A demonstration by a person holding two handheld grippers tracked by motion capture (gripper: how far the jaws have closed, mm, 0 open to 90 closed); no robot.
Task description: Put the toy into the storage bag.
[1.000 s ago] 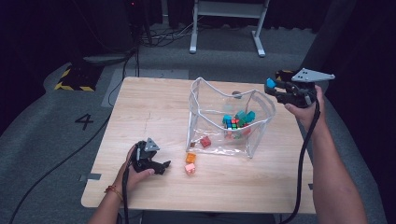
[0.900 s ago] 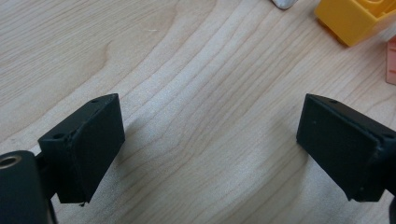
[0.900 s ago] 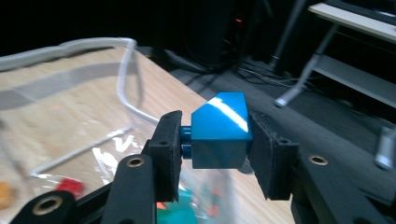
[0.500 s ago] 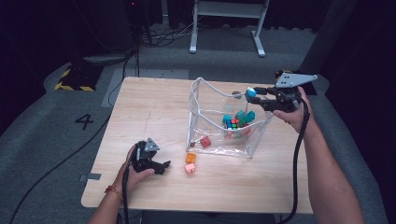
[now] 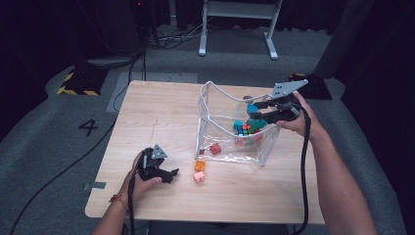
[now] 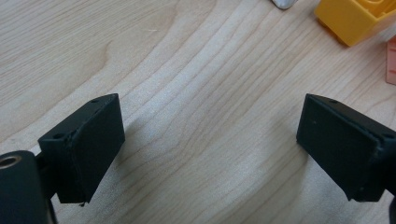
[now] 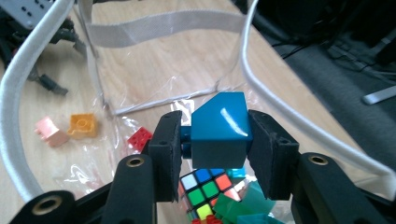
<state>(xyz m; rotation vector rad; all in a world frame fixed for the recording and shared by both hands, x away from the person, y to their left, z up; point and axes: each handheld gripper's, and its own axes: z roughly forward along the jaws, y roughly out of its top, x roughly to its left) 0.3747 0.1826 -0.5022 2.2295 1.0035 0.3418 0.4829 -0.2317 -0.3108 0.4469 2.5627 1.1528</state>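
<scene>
My right gripper (image 7: 215,135) is shut on a blue block (image 7: 219,128) and holds it over the open top of a clear plastic bag (image 5: 215,105) with a white rim. In the high view that right gripper (image 5: 254,111) hangs above the bag's right side with the blue block (image 5: 252,108) at its tips. Inside the bag lie a colour cube (image 7: 203,186), green pieces (image 7: 236,203) and a red brick (image 7: 139,138). My left gripper (image 6: 210,140) rests open on the wood at the table's front left, the left gripper (image 5: 169,175) lying in the person's hand.
An orange brick (image 5: 200,165) and a pink brick (image 5: 199,177) lie on the table (image 5: 147,112) just in front of the bag, right of the left gripper. The orange brick (image 6: 350,18) sits beyond the left jaws. Cables trail from both grippers.
The right gripper has carried the blue block leftward and a little down, from beyond the bag's right edge to over its opening. The left hand has stayed still.
</scene>
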